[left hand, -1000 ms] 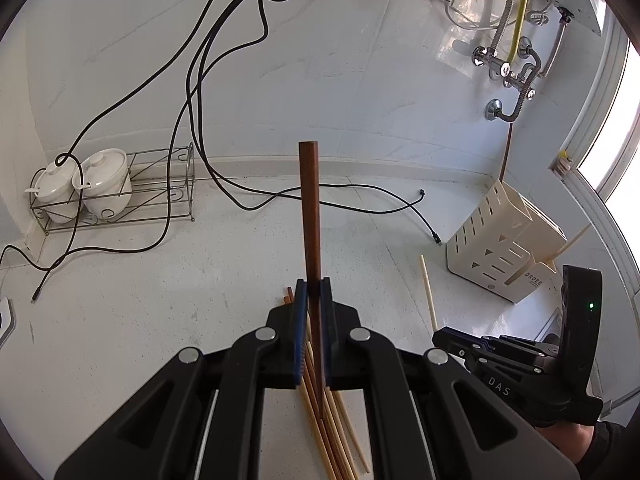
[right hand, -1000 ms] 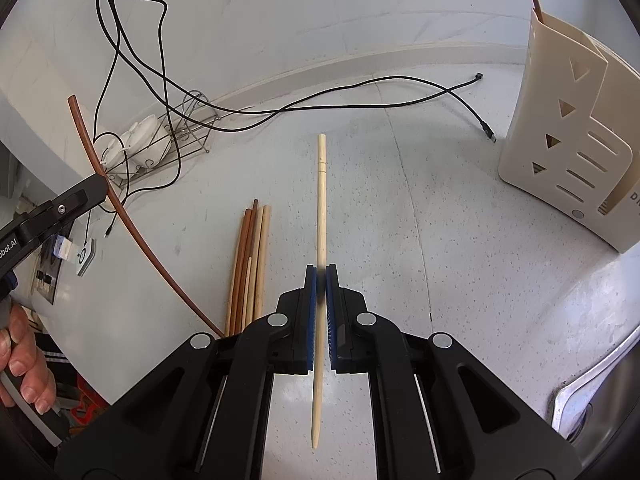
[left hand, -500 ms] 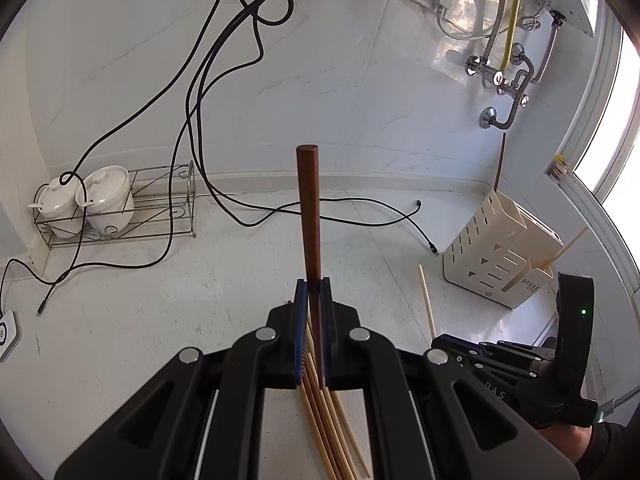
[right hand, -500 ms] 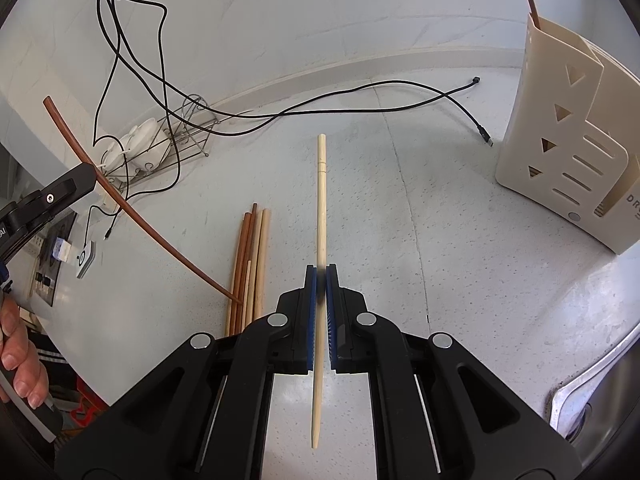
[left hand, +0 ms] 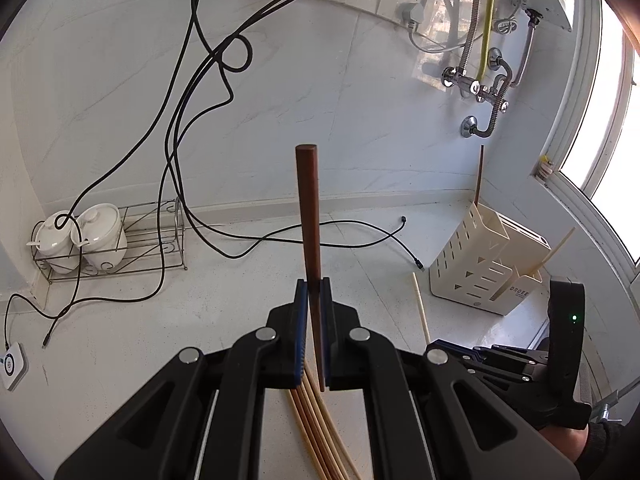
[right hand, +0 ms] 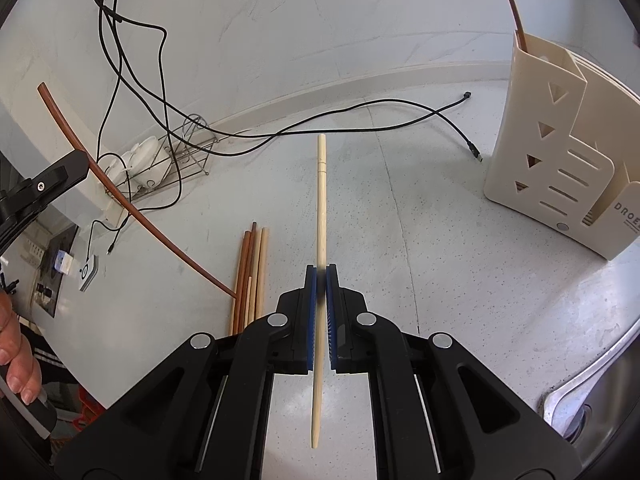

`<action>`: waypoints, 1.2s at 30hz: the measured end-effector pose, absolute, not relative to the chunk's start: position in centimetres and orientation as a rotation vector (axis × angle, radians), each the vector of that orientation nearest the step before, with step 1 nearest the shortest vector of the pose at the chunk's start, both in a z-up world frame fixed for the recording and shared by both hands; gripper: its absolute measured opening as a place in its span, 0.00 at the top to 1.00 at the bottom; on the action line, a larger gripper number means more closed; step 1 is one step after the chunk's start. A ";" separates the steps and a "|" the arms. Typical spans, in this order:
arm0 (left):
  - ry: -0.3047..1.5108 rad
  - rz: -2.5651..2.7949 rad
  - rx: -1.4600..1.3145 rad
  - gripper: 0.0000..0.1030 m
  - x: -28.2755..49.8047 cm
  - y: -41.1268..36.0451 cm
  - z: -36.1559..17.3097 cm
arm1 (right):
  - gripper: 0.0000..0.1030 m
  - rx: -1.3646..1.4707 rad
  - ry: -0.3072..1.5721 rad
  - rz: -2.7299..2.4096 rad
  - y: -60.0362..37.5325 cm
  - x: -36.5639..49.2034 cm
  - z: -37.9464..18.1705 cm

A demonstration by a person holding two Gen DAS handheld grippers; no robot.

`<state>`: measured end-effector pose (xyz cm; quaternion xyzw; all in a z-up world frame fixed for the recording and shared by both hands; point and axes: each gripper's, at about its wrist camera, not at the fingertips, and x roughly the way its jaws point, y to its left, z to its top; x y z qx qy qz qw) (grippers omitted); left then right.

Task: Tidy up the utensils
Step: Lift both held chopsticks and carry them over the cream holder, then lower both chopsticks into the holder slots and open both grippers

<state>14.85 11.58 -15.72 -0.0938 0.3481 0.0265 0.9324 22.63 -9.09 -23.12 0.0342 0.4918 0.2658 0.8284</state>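
Observation:
My left gripper (left hand: 314, 292) is shut on a dark brown chopstick (left hand: 309, 216) that points up and away from it, held above the counter. In the right wrist view that brown chopstick (right hand: 132, 208) slants from the left gripper's tip down toward a bundle of chopsticks (right hand: 250, 276) lying on the counter. My right gripper (right hand: 321, 276) is shut on a pale wooden chopstick (right hand: 321, 200) held lengthwise over the counter. A cream slotted utensil holder (right hand: 560, 168) stands at the right, with a brown chopstick (left hand: 479, 174) and a pale one (left hand: 554, 254) standing in it.
Black cables (left hand: 248, 236) trail across the counter and up the wall to sockets. A wire rack (left hand: 136, 240) with two white lidded pots (left hand: 80, 236) sits at the back left. A steel sink rim (right hand: 592, 376) lies at the lower right. A person's hand (right hand: 16, 360) grips the left tool.
The left gripper has risen with the brown chopstick, whose lower tip has lifted and swung toward the bundle. The right gripper and its pale chopstick have stayed put.

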 end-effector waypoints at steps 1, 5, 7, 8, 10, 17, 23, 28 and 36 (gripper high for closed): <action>0.708 0.047 -0.189 0.94 15.0 11.4 -15.4 | 0.96 0.080 1.038 0.558 -9.4 22.7 -22.9; 0.681 0.018 -0.169 0.94 15.8 10.4 -14.2 | 0.96 0.108 1.011 0.526 -10.9 23.1 -21.9; 0.669 0.001 -0.160 0.94 16.4 9.9 -13.4 | 0.96 0.125 0.993 0.507 -11.9 23.4 -21.3; 0.660 -0.009 -0.157 0.94 16.7 9.6 -13.0 | 0.96 0.134 0.983 0.496 -12.4 23.5 -20.9; 0.646 -0.031 -0.148 0.94 17.3 8.9 -12.1 | 0.96 0.152 0.962 0.474 -13.5 23.7 -20.2; 0.573 -0.131 -0.099 0.94 19.5 5.7 -8.0 | 0.96 0.202 0.866 0.384 -18.0 24.5 -17.2; 0.522 -0.216 -0.059 0.94 21.6 2.6 -5.1 | 0.96 0.226 0.789 0.301 -22.8 25.8 -15.0; 0.491 -0.282 -0.040 0.94 23.3 -0.1 -3.1 | 0.96 0.239 0.718 0.241 -26.6 27.1 -13.1; 0.459 -0.360 -0.034 0.94 26.6 -3.6 -1.6 | 0.96 0.261 0.631 0.181 -30.7 29.2 -12.4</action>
